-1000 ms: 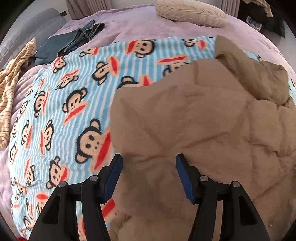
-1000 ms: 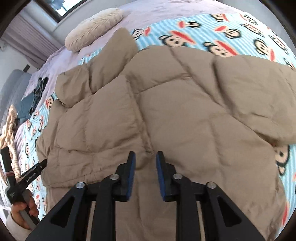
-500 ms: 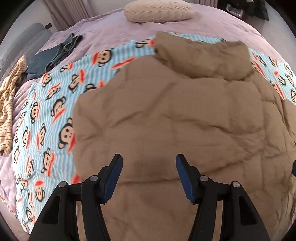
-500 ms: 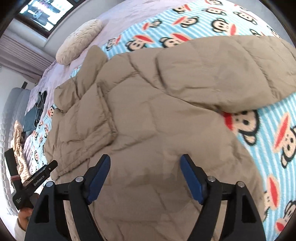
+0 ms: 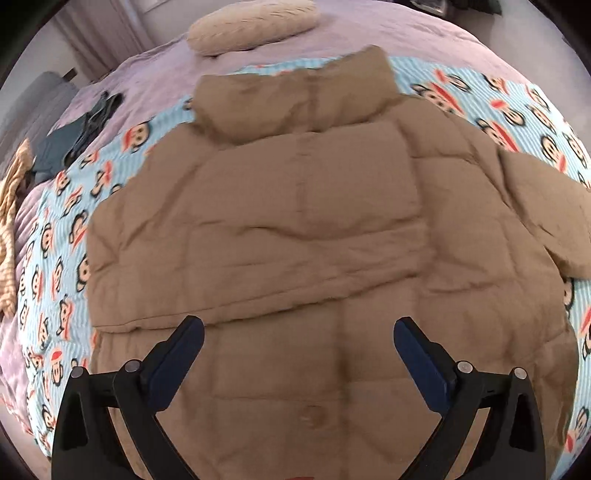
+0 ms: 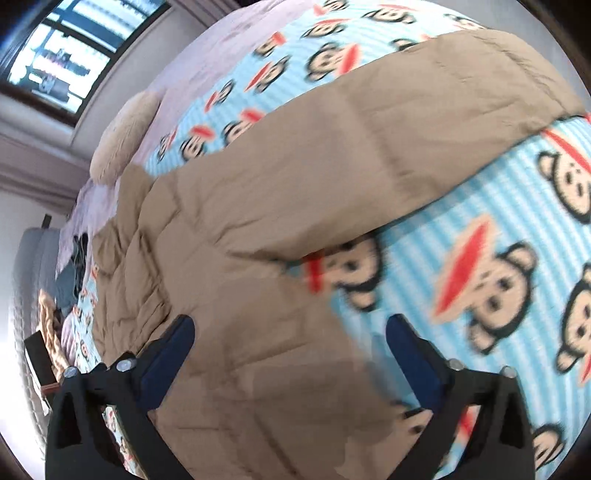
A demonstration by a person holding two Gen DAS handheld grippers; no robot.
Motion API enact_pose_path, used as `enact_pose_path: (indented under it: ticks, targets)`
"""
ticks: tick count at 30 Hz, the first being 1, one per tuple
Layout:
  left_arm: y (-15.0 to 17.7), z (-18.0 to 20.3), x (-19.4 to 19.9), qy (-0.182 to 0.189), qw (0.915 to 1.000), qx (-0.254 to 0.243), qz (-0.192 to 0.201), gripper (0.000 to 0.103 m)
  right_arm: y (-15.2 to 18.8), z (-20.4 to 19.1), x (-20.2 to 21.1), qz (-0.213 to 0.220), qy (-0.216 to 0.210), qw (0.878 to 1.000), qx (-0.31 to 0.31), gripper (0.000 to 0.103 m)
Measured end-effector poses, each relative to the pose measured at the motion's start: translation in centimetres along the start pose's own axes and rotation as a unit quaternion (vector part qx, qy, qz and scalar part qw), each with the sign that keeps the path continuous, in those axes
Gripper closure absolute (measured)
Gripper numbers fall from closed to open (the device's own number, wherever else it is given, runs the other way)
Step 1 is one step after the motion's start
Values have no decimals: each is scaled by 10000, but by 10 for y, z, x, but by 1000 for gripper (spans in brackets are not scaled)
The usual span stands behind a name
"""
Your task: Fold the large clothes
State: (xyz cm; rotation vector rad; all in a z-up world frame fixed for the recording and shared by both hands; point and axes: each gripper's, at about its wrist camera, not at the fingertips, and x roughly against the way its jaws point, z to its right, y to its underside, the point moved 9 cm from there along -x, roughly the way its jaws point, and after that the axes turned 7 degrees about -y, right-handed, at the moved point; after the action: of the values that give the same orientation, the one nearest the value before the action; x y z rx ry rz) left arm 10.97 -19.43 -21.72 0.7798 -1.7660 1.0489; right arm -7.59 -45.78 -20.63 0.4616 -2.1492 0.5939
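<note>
A tan puffer jacket [image 5: 303, 229] lies spread on a blue monkey-print blanket [image 5: 66, 236], collar toward the far pillow. One sleeve is folded across the chest; the other sleeve [image 6: 388, 122] stretches out to the right. My left gripper [image 5: 298, 334] is open and empty, hovering over the jacket's lower front. My right gripper [image 6: 290, 332] is open and empty, above the jacket's right hem edge where it meets the blanket [image 6: 498, 258].
A cream pillow [image 5: 255, 26] lies at the bed's head on a lilac cover [image 5: 155, 81]. Dark clothes [image 5: 74, 140] and a yellow striped garment [image 5: 11, 206] lie at the left. A window [image 6: 74, 48] is beyond the bed.
My right gripper opened from nearly shut and swung right toward the jacket's outstretched sleeve. My left gripper moved right from the jacket's left edge to over its middle.
</note>
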Motion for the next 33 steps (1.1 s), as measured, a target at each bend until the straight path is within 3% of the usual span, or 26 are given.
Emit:
enact_pose_path:
  ticks: [7, 11, 16, 22, 25, 27, 29, 31, 33]
  targets:
    - [-10, 51, 10, 14, 9993, -363, 75, 0, -48, 72, 35, 635, 96, 9967, -503, 0]
    - [-16, 76, 16, 60, 9987, -505, 103, 0, -72, 111, 44, 708, -14, 9916, -1079, 0]
    - [-19, 94, 16, -87, 9974, -703, 105, 0, -106, 141, 56, 1161, -956, 9693, -1944, 0]
    - [-16, 108, 16, -75, 9966, -824, 11, 0, -139, 155, 53, 1445, -1706, 9402, -2570, 1]
    - [-16, 111, 17, -59, 9968, -800, -4, 0, -151, 151, 47, 1454, -1845, 9349, -2661, 4]
    - [-17, 111, 18, -42, 9968, -796, 4, 0, -156, 146, 39, 1293, -1889, 9347, -2718, 29]
    - [-17, 110, 20, -33, 9970, -772, 32, 0, -157, 142, 27, 1070, -2031, 9312, -2831, 66]
    - [-18, 107, 21, -34, 9972, -745, 60, 0, -156, 136, 17, 951, -2117, 9297, -2860, 89]
    - [-20, 103, 23, -19, 9974, -710, 76, 0, -157, 130, 19, 1010, -2093, 9319, -2785, 93]
